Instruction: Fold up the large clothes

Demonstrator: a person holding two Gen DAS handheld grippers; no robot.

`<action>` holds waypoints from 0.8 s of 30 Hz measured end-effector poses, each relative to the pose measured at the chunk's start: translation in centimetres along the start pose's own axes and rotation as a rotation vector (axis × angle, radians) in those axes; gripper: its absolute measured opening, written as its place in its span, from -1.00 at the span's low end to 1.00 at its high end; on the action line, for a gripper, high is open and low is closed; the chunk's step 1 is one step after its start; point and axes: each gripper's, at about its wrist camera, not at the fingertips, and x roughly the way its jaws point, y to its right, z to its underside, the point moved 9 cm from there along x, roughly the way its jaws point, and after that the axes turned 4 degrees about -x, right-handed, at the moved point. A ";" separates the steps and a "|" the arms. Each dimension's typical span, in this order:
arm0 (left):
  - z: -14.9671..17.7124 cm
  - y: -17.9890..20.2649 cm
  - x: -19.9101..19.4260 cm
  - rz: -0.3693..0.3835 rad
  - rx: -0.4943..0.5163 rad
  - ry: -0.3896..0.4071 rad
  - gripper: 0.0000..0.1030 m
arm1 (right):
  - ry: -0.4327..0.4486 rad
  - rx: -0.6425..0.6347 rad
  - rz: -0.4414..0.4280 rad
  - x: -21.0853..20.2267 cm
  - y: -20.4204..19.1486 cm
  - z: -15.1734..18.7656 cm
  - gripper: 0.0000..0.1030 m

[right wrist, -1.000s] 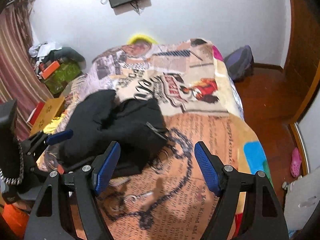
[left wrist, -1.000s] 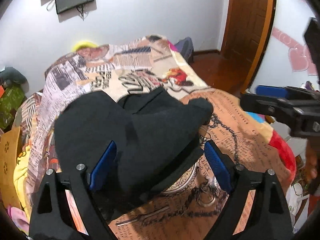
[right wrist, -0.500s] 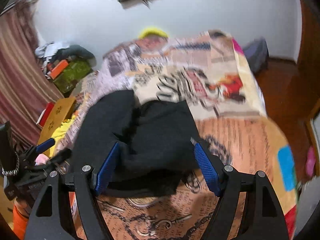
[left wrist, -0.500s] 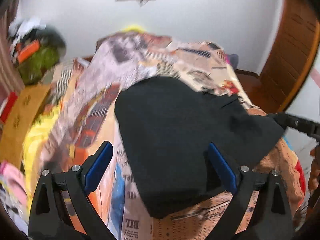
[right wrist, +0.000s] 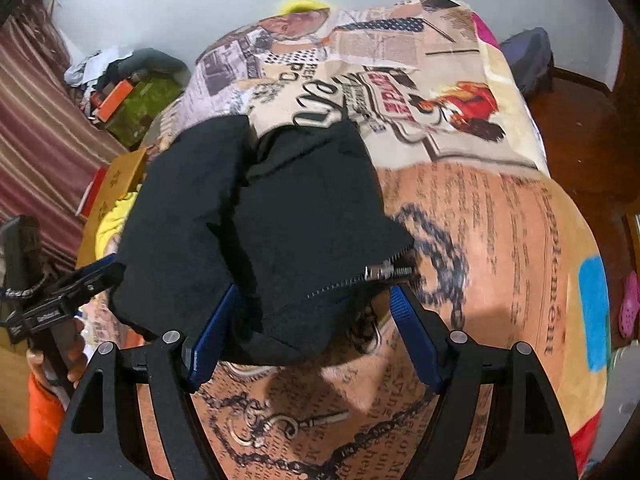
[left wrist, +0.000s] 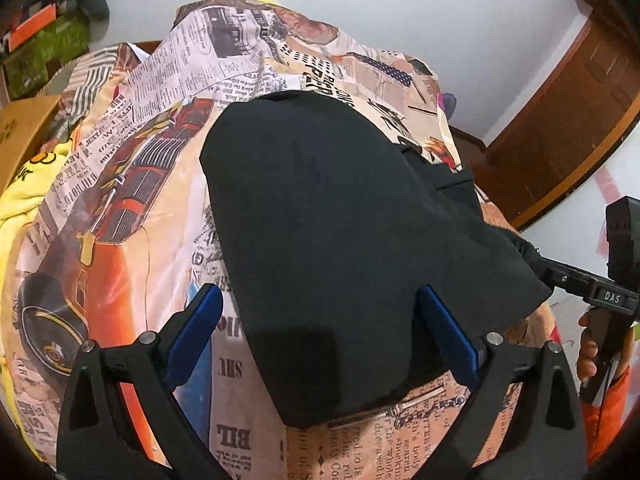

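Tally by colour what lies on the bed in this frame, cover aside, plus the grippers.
Black garment: 1
Yellow cloth at the bed's edge: 1
Grippers, blue pads: 2, left gripper opening, right gripper open
Total: 4

- From the left wrist we look steeply down along two blue-padded fingers [left wrist: 448, 332] at the black garment [left wrist: 340, 240], close above the newspaper-print bedspread [left wrist: 140, 184]; its near hem lies between the fingers.
- From the right wrist we look down just as steeply, over the garment's zipper edge [right wrist: 372, 272] and the bedspread's right half.
- Both views face the white wall [right wrist: 180, 4] past the bed's far end.
- We share the garment, the bedspread, and the cardboard box [left wrist: 20, 132] at the left.
- Each camera catches the other gripper: the right gripper [left wrist: 600, 296] at the left view's right edge, the left gripper [right wrist: 68, 292] at the right view's left edge.
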 end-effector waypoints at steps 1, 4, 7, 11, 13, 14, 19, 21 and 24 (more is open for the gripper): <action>-0.2 -0.2 0.1 0.007 -0.012 -0.009 0.93 | 0.002 -0.005 -0.005 0.0 0.0 -0.4 0.45; -0.6 -1.1 1.1 0.066 -0.087 -0.066 0.93 | 0.013 -0.022 0.017 0.1 0.5 -1.5 0.45; -0.2 -1.9 2.7 0.163 -0.209 -0.155 0.94 | -0.022 0.013 0.001 1.3 1.7 -1.5 0.45; 0.5 -2.5 4.5 0.252 -0.317 -0.230 1.00 | -0.080 0.133 -0.097 3.0 3.1 0.1 0.45; 0.5 -2.5 5.2 0.278 -0.347 -0.246 1.00 | -0.096 0.168 -0.148 3.3 3.2 0.3 0.45; 0.5 -2.6 5.5 0.284 -0.360 -0.251 1.00 | -0.103 0.186 -0.178 3.5 3.0 0.4 0.45; 0.2 -2.8 6.5 0.294 -0.386 -0.267 1.00 | -0.126 0.212 -0.241 4.5 2.0 0.0 0.50; 0.3 -2.9 7.0 0.309 -0.402 -0.279 1.00 | -0.125 0.210 -0.257 4.9 1.5 -0.4 0.50; 0.4 -3.1 7.8 0.344 -0.440 -0.300 1.00 | -0.124 0.241 -0.297 5.5 1.4 -0.7 0.50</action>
